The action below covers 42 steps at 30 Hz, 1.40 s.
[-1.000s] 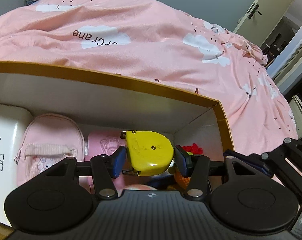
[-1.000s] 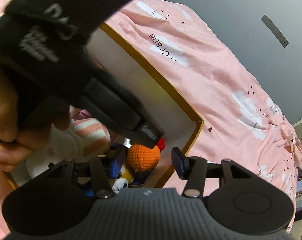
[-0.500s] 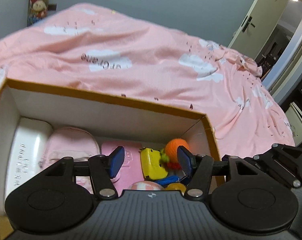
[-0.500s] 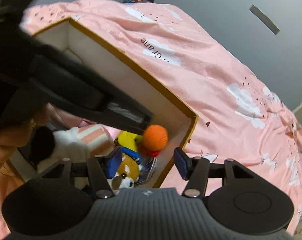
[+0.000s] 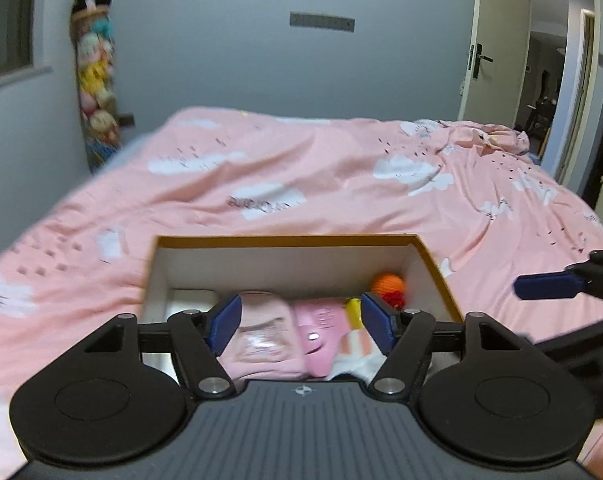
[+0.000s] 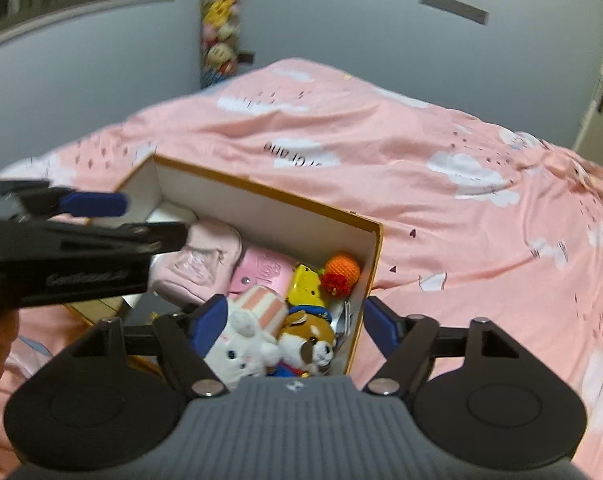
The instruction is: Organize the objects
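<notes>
I pull both grippers up and back from the open box [image 6: 261,200] on the pink bedspread [image 6: 441,208]. My left gripper [image 5: 301,322], which a second ago pinched the yellow toy [image 6: 307,286], has just spread its jaws and holds nothing; the toy now lies in the box beside the orange crochet ball [image 6: 342,266]. My right gripper [image 6: 289,326] has likewise just been opening and is empty. This drop-off looks finished.
</notes>
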Each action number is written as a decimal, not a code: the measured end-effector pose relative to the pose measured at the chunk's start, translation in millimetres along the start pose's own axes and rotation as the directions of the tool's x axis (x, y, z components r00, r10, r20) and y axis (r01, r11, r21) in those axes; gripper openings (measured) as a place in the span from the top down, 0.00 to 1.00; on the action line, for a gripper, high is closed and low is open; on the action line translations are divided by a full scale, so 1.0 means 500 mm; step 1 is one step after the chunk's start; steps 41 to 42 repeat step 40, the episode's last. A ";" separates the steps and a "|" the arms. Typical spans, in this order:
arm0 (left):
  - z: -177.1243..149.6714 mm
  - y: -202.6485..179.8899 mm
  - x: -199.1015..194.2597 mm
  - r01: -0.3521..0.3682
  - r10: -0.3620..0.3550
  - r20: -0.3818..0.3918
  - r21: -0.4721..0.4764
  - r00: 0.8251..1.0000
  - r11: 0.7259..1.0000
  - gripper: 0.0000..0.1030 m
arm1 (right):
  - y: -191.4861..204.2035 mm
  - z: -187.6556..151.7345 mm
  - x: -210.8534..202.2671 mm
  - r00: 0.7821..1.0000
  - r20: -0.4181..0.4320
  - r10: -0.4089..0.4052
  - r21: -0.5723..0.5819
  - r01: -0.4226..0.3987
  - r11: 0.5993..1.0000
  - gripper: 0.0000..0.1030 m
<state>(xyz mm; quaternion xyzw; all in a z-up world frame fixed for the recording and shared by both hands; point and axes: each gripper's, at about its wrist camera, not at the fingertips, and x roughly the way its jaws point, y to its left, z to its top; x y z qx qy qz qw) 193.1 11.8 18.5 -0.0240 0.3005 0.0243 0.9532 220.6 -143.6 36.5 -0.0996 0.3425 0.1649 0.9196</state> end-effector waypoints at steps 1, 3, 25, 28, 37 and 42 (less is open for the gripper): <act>-0.004 0.002 -0.019 -0.019 0.019 0.013 0.009 1.000 1.000 0.21 | 0.002 -0.002 -0.007 1.000 0.013 0.003 0.026 -0.004 1.000 0.26; -0.014 0.009 -0.051 -0.041 0.040 0.040 0.020 0.998 0.999 0.17 | 0.009 -0.012 -0.017 0.999 0.037 0.007 0.074 -0.009 0.997 0.26; -0.120 0.078 -0.071 -0.108 0.099 -0.125 -0.060 0.987 0.992 0.14 | 0.100 -0.107 -0.045 0.995 0.096 -0.034 0.233 0.011 0.972 0.19; -0.127 0.073 -0.064 -0.106 0.098 -0.136 -0.051 0.986 0.993 0.14 | 0.101 -0.113 -0.035 0.996 0.082 -0.028 0.231 0.008 0.973 0.18; -0.131 0.062 -0.069 -0.104 0.101 -0.116 -0.022 0.988 0.994 0.14 | 0.097 -0.121 -0.030 0.998 0.066 -0.016 0.237 0.000 0.972 0.17; -0.129 0.060 -0.072 -0.099 0.096 -0.112 -0.022 0.989 0.995 0.14 | 0.097 -0.124 -0.029 0.998 0.060 -0.012 0.235 -0.002 0.972 0.17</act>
